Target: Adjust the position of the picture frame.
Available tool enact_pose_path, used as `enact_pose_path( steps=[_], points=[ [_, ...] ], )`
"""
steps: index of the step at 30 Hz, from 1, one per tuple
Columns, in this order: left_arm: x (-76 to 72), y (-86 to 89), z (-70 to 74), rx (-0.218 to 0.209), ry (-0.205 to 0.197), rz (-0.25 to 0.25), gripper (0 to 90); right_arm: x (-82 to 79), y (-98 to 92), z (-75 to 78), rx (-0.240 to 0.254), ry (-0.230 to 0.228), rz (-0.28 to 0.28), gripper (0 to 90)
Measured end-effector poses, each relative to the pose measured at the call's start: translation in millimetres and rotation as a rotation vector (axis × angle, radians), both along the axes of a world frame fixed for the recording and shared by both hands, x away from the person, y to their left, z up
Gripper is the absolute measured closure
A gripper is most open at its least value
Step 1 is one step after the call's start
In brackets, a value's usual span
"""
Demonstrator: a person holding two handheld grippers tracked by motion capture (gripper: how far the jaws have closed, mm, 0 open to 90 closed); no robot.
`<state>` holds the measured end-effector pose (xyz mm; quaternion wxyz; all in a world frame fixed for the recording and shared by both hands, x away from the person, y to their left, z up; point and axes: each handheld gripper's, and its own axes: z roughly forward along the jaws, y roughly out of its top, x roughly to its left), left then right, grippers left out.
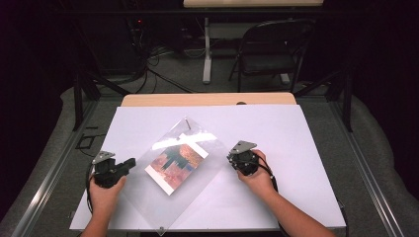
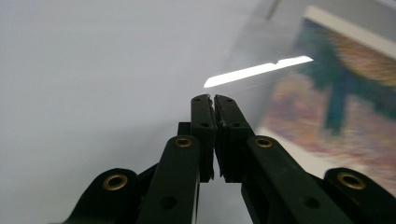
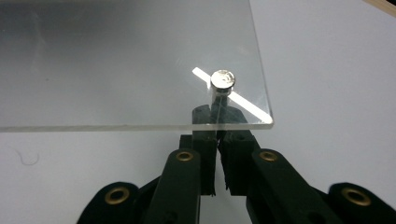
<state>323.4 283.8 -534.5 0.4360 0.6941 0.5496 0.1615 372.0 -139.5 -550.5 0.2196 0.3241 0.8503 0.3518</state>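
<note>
A clear acrylic sheet [image 1: 197, 143] lies cornerwise on the white board [image 1: 296, 148], over a colourful photo print [image 1: 175, 163]. My left gripper [image 1: 132, 163] is just off the sheet's left edge, held by a hand. In the left gripper view its jaws [image 2: 213, 98] stand together with nothing between them, pointing at the sheet [image 2: 261, 93] and the blurred print [image 2: 336, 98]. My right gripper [image 1: 231, 158] is at the sheet's right corner. In the right gripper view its shut tips [image 3: 217, 112] show through the sheet's corner [image 3: 116, 60], right below a small metal stud [image 3: 222, 80].
The white board rests on a wooden table [image 1: 207, 99]. Metal rails run along both sides of the table. Beyond the far edge stand a folding chair [image 1: 276, 49] and a white table leg [image 1: 206, 49], with cables on the floor.
</note>
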Motion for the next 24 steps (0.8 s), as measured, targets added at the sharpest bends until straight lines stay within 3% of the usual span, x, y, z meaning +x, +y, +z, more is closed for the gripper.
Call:
enact_pose_path(
  steps=[3,5,7,8,9,18,19,22,24],
  points=[
    [-11.8,-28.5,6.1,-0.032,0.011,-0.081,81.8,2.0,-6.5,-3.3,0.064,0.016,0.014,83.1],
    [-22.6,-52.2,9.1,-0.019,0.013,-0.148,79.9,4.9,-11.3,-5.1,0.118,0.037,0.024,81.9],
    [-26.4,-59.9,10.2,-0.014,0.018,-0.169,78.8,5.6,-13.1,-5.6,0.131,0.037,0.036,80.8],
    [-34.9,-80.1,11.2,-0.007,0.025,-0.225,77.6,7.2,-14.2,-4.9,0.145,0.023,0.055,78.0],
    [-39.5,-90.3,11.8,0.012,0.025,-0.236,77.6,7.7,-14.3,-4.0,0.150,0.022,0.058,77.9],
    [-71.3,-157.7,7.5,0.064,0.074,-0.406,89.8,11.3,-11.8,-3.2,0.142,0.007,0.098,81.9],
    [-71.3,-157.7,7.5,0.064,0.074,-0.406,89.9,11.3,-11.8,-3.2,0.142,0.007,0.098,81.9],
    [-81.4,-176.8,-0.5,0.112,0.109,-0.433,90.0,10.4,-9.7,-1.5,0.113,-0.003,0.101,83.4],
    [-84.4,-182.2,-4.8,0.156,0.108,-0.426,90.0,9.8,-9.1,-1.4,0.109,-0.007,0.096,83.7]
  ],
)
